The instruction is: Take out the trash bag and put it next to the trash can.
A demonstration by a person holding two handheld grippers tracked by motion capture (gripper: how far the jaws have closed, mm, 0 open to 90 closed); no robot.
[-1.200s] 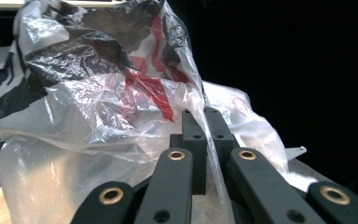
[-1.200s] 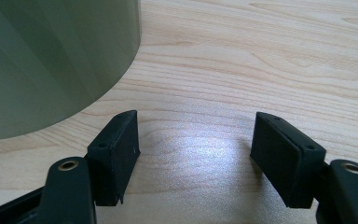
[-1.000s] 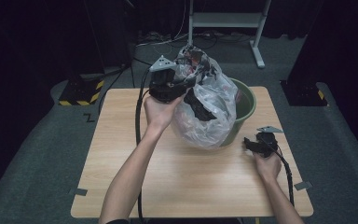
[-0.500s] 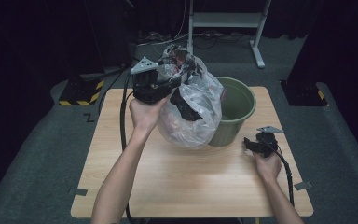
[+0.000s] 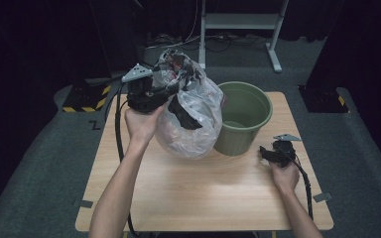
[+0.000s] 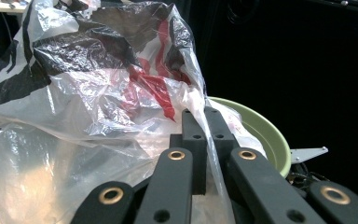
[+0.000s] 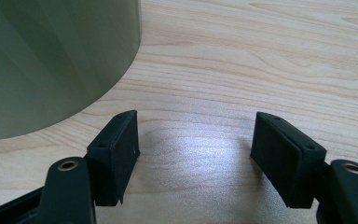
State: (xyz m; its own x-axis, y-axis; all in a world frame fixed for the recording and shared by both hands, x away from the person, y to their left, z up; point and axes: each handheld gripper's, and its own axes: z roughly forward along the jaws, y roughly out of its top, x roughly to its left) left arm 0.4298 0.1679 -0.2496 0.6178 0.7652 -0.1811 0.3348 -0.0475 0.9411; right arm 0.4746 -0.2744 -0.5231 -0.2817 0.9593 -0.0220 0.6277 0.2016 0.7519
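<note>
While the left gripper (image 5: 171, 89) clamps a fold of the clear plastic bag (image 5: 191, 116), its jaws pressed together on the film as seen in the left gripper view (image 6: 204, 140), the bag hangs bulging above the wooden table (image 5: 208, 191), just left of the green bucket (image 5: 243, 116) and touching its side. Red and black print shows on the crumpled upper part of the bag (image 6: 102, 79), and the bucket's pale green rim (image 6: 265, 135) lies right behind it. A hand (image 5: 141, 121) grips the left gripper from below, with the black cable (image 5: 119, 144) trailing down along the forearm. Near the table's right edge, the right gripper (image 5: 265, 152) rests low in the other hand (image 5: 284, 177), close to the bucket's base. Its jaws stand wide apart over bare wood (image 7: 196, 144), nothing between them, with the bucket's wall (image 7: 51, 60) off to one side.
</note>
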